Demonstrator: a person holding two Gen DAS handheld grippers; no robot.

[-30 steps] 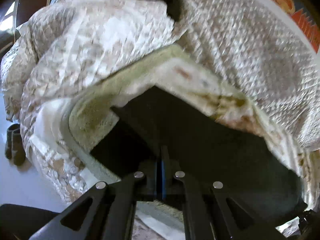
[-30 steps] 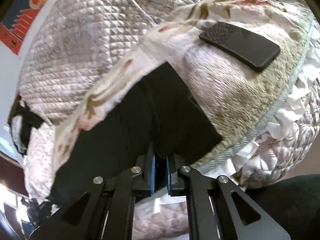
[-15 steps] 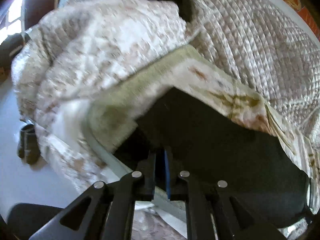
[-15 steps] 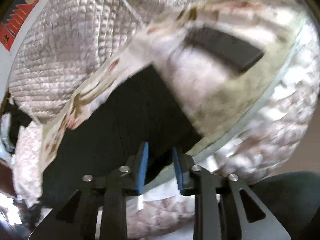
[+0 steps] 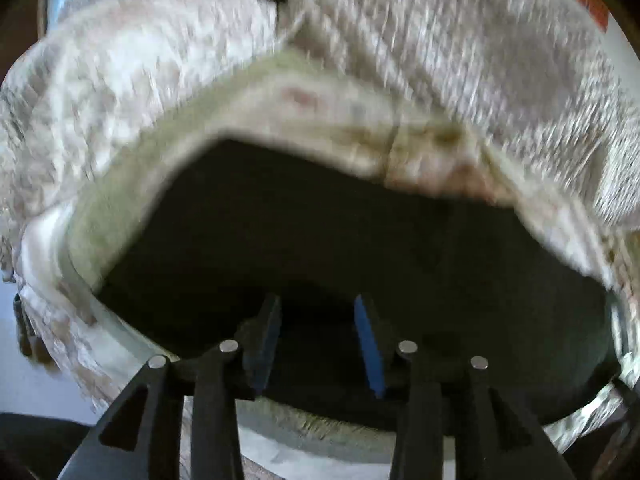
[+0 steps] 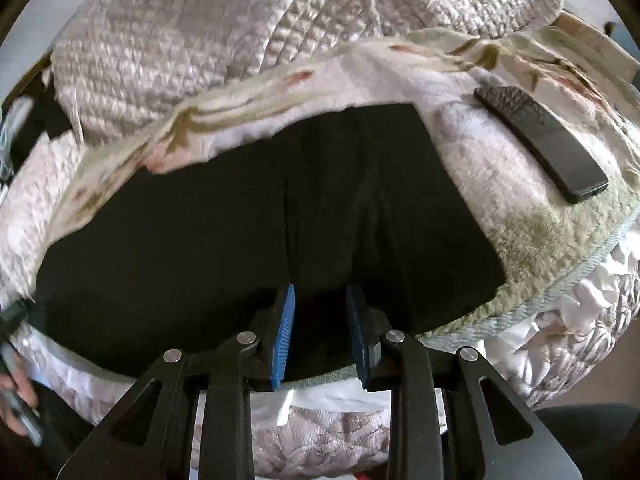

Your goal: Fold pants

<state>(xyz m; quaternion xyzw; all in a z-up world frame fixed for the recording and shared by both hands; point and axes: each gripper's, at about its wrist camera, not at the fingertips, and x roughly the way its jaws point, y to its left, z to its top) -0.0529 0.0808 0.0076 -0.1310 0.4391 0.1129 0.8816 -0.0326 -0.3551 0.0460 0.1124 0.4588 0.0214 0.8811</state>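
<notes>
Right wrist: pants [image 6: 240, 248] lie flat beyond gripper [image 6: 320, 300], unpinched.

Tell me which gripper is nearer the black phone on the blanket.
Right. The right gripper sits over the black pants, with the phone just beyond their edge. The left gripper shows no phone in its view.

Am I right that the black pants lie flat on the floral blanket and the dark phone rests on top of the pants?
Not quite: the phone lies on the floral blanket beside the black pants, not touching them, as the right wrist view shows. The pants do lie flat on the blanket.
</notes>
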